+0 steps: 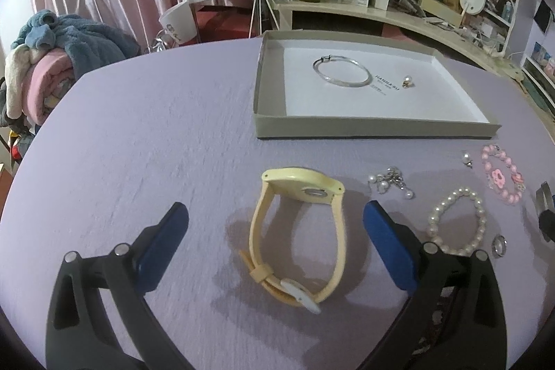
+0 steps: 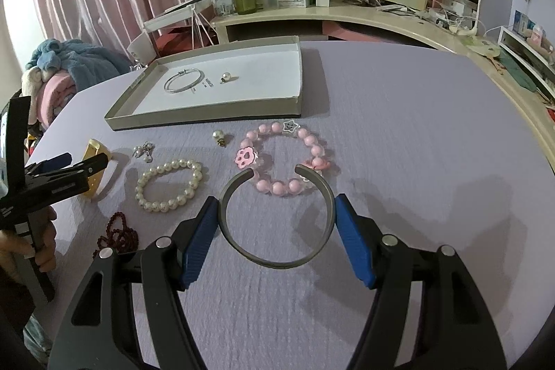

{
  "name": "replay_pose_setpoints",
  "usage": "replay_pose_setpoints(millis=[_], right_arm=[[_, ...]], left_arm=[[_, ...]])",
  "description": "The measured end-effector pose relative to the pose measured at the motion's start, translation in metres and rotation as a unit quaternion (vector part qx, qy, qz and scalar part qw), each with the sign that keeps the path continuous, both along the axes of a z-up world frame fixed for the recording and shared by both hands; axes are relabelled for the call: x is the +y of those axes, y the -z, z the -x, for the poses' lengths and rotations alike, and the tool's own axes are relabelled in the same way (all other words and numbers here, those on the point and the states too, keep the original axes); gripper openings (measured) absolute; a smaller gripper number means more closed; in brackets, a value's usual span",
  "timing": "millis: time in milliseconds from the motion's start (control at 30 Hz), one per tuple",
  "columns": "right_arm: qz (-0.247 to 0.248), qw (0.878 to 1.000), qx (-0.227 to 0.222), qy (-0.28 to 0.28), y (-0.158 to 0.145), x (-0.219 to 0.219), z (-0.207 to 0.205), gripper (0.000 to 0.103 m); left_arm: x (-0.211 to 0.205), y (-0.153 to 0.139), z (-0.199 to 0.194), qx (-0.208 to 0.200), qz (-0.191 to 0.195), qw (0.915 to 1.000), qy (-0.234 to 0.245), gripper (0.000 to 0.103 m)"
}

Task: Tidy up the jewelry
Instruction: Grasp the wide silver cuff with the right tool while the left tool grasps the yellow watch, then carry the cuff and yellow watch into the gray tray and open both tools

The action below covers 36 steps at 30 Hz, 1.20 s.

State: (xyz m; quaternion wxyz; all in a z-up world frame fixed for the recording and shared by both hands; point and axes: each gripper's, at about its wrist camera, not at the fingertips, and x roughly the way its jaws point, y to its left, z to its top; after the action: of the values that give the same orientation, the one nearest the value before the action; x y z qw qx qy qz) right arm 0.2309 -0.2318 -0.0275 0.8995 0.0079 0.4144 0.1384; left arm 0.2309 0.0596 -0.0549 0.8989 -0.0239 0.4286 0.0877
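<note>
Blue-padded fingers of the right gripper (image 2: 277, 221) are seen pressed against both outer sides of a dark open cuff bangle (image 2: 277, 248), which is held between them with its gap facing away from the camera. Just beyond the cuff's open ends, a pink bead bracelet (image 2: 277, 186) with a paw charm and a star charm is laid on the lavender tablecloth (image 2: 416, 144).

The landmark is the shallow grey box lid (image 2: 208, 118), white inside. Within it, a thin silver bangle (image 2: 184, 80) and a pearl earring (image 2: 227, 78) are placed apart from each other. Just in front of the lid's near wall, a second pearl earring (image 2: 219, 137) is found, and farther left along that wall a small pearl-and-metal cluster (image 2: 144, 151). Nearer the camera than the cluster, a white pearl bracelet (image 2: 170, 186) is laid, and beyond that, close to the left gripper's handle, a dark red bead strand (image 2: 118, 231).

In the left wrist view, the left gripper (image 1: 275, 221) is held wide open, gripping nothing. A yellow watch (image 1: 298, 231) is stood on the cloth between its fingers, touching neither, in front of the box lid. A small silver ring (image 1: 499, 245) is seen by the pearl bracelet.
</note>
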Motion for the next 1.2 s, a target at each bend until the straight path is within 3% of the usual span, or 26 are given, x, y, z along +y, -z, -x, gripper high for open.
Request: replay_pose_setpoints(millis=[167,233,300,600,933,1200], right_arm=[[-0.001,1.000,0.000,-0.004,-0.001,0.004,-0.001,0.069],[-0.001,1.000,-0.001,-0.005,-0.002,0.005,-0.001,0.069],[-0.002,1.000,-0.002,-0.006,-0.003,0.006,0.000,0.069],[-0.004,1.000,-0.013,-0.008,-0.011,0.011,0.004,0.069],[-0.005,1.000,-0.025,-0.017,-0.022,0.024,0.002,0.069],[-0.012,0.998,-0.050,-0.020,-0.052,0.047,-0.053,0.069]], left_arm=[[0.001,0.007,-0.003,0.012,-0.001,0.9999,0.001,0.080],[0.001,0.009,-0.005,0.016,0.011,0.9998,0.009,0.052],[0.001,0.007,-0.003,0.013,0.013,0.9998,0.010,0.044],[0.013,-0.033,0.019,-0.034,0.028,0.9990,0.009,0.041],[0.009,-0.059,0.027,-0.055,0.034,0.9977,0.017,0.041],[0.004,-0.082,0.005,-0.076,0.039,0.9960,0.027,0.041]])
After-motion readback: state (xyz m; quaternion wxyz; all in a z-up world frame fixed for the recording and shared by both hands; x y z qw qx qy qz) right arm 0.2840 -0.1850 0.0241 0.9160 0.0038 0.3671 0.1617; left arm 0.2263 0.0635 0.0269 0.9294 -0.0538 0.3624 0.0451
